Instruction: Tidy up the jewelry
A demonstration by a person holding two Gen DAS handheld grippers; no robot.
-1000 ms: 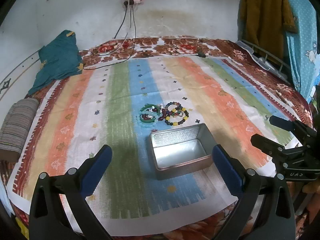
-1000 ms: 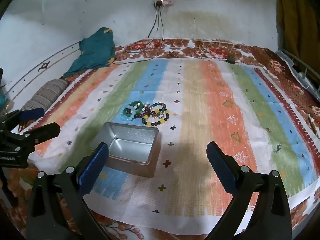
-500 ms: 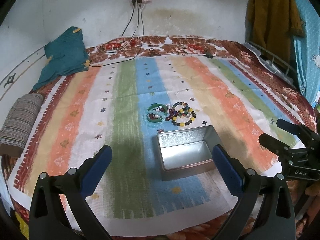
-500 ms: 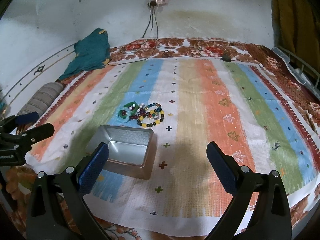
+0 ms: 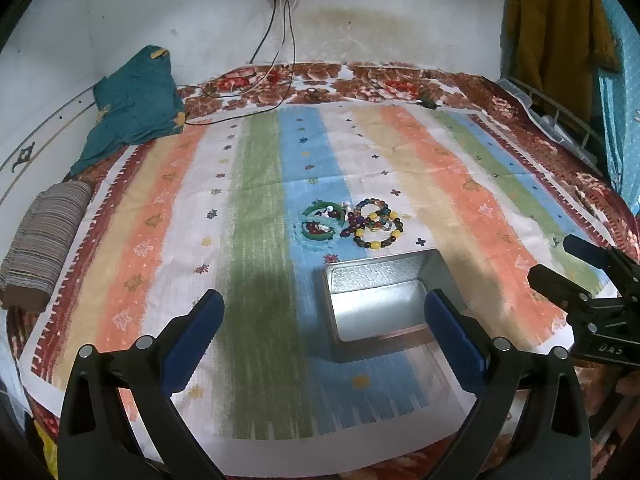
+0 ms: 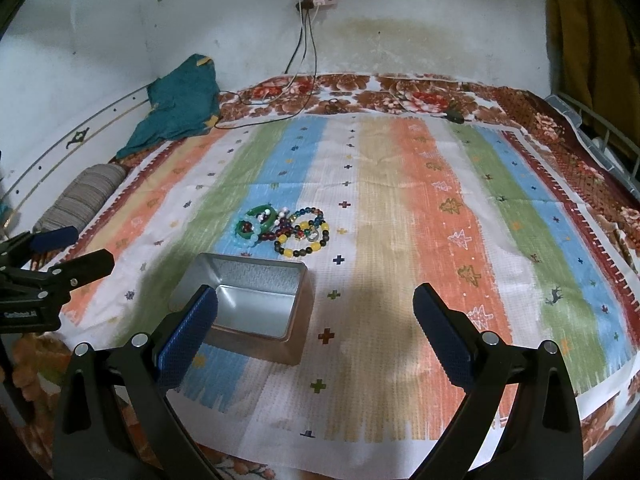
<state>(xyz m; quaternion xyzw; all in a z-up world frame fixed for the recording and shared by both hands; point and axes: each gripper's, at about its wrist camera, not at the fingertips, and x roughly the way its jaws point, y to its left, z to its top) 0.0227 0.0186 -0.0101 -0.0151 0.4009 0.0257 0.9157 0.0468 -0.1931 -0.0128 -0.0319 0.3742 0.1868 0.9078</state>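
Observation:
A pile of jewelry lies on the striped cloth: green bangles [image 5: 319, 223] and beaded bracelets [image 5: 376, 228], also in the right wrist view as bangles [image 6: 259, 222] and beads [image 6: 304, 236]. An open, empty metal tin [image 5: 380, 300] [image 6: 248, 304] sits just in front of the pile. My left gripper [image 5: 324, 332] is open and empty, hovering near the tin's front. My right gripper [image 6: 316, 332] is open and empty, right of the tin. Each gripper shows in the other's view: the right one [image 5: 576, 264], the left one [image 6: 60, 252].
The striped cloth [image 5: 440, 184] covers a floral bedspread [image 5: 360, 80]. A teal garment [image 5: 132, 104] and a striped roll [image 5: 44, 236] lie at the left. Cables [image 5: 280, 40] hang from a wall socket at the back. A metal rack [image 5: 560, 116] stands at the right.
Both grippers have drifted slightly, so the tin and jewelry sit a little further right in the left view and left in the right view. Nothing was taken hold of.

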